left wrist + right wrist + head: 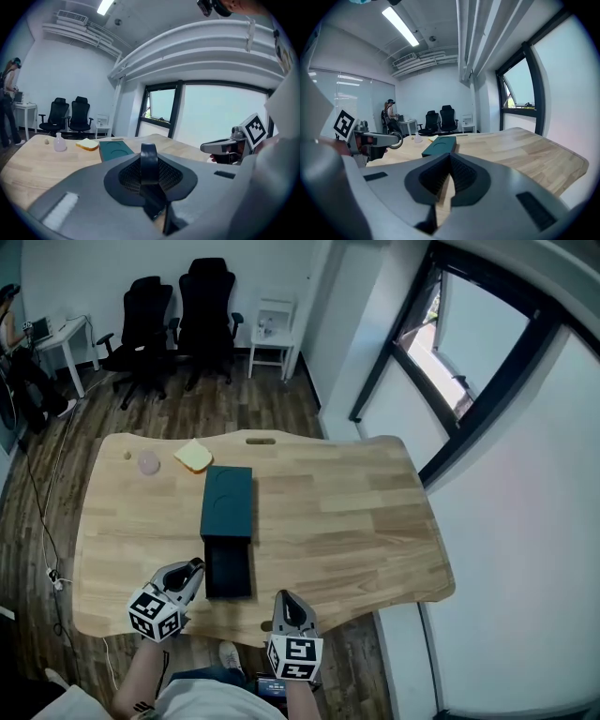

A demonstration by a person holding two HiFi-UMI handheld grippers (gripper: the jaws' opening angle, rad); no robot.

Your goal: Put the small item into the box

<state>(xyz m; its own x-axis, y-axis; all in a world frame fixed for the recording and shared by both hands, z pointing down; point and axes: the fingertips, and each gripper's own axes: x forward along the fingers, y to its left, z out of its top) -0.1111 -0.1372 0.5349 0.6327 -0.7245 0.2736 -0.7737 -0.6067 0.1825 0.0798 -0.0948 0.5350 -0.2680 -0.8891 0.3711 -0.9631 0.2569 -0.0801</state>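
Holding a small black ring (149,161) upright, pinched between its part-closed jaws, the left gripper (194,568) hangs just left of the open dark tray (228,570) of the box (228,501), near the table (356,521) edge, probably lined up for the drop. The right gripper (285,600) is closed on nothing (parked near-right, out of the way). The tray's inside is too dark to read.

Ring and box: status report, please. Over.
Left gripper shut on ring. Right gripper shut, empty. Box just ahead, ring not in yet. Nothing between ring and box.
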